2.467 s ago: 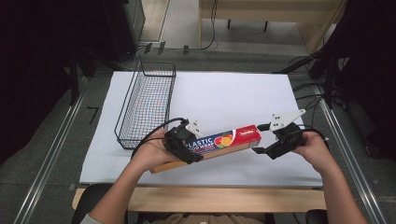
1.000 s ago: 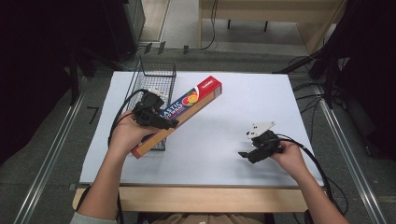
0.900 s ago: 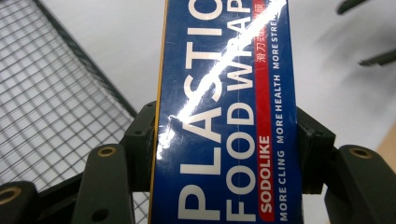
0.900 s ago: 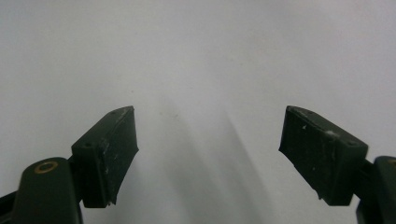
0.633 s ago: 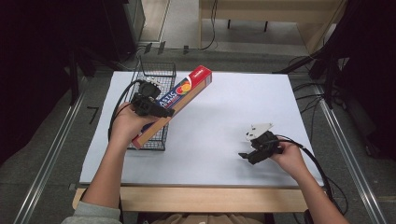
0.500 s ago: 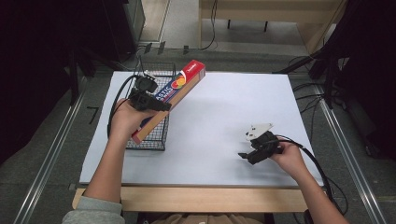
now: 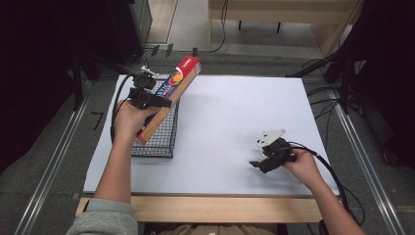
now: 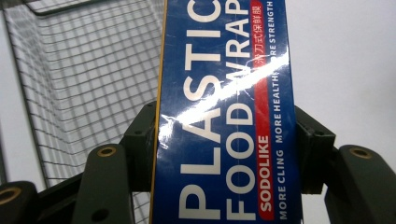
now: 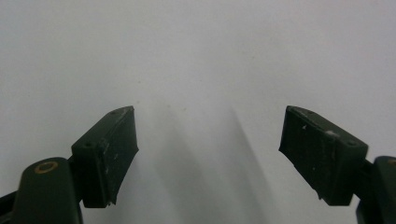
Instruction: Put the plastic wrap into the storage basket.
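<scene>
— The left gripper (image 7: 145, 98): what is it doing?

— Its two black jaws pinch a long blue box (image 7: 168, 98) of plastic food wrap across its width, one jaw on each long side. In the left gripper view the box (image 8: 224, 116) runs up between the jaws, its white lettering facing the camera.

— How is that arm set?

— The left forearm reaches forward from the bottom of the high view, grey sleeve (image 7: 103, 218) at the elbow, the hand (image 7: 128, 120) raised over the near end of a black wire basket (image 7: 161, 142) at the left side of the white tabletop (image 7: 220, 112).

— And the box itself?

— Held in the air, tilted, its red end pointing up and away, its lower end over the basket. Whether it touches the wire, I cannot tell.

— The right gripper (image 7: 258, 160)?

— Low over the near right part of the table, well apart from the box. Its jaws are spread wide with nothing between them; the right gripper view shows bare white surface (image 9: 201, 70) in the gap. The right hand (image 7: 303, 164) grips it from behind, forearm angled in from the lower right.
</scene>
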Action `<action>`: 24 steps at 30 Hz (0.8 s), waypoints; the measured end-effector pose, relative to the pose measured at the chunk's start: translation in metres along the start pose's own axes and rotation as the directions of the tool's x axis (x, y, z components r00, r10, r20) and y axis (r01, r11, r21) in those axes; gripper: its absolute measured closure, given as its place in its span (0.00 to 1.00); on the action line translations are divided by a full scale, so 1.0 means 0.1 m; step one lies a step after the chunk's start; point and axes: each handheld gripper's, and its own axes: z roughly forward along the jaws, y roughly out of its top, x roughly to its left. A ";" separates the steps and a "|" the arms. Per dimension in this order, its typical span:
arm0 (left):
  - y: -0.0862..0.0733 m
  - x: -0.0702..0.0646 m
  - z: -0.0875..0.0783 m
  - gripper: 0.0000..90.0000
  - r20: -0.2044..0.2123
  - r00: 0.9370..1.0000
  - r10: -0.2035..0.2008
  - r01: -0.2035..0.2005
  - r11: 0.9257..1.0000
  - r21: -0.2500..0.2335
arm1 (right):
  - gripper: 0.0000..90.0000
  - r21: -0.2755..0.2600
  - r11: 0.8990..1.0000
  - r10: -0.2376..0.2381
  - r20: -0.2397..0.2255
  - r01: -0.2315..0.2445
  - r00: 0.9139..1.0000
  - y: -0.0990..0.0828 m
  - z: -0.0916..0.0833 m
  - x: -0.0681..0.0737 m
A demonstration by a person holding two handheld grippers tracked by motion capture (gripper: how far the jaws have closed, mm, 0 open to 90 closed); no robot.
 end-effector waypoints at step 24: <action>-0.07 0.24 0.28 0.44 -0.181 0.973 -0.140 0.149 0.988 0.036 | 0.22 -0.009 1.000 0.008 -0.002 -0.008 1.000 0.01 -0.01 -0.01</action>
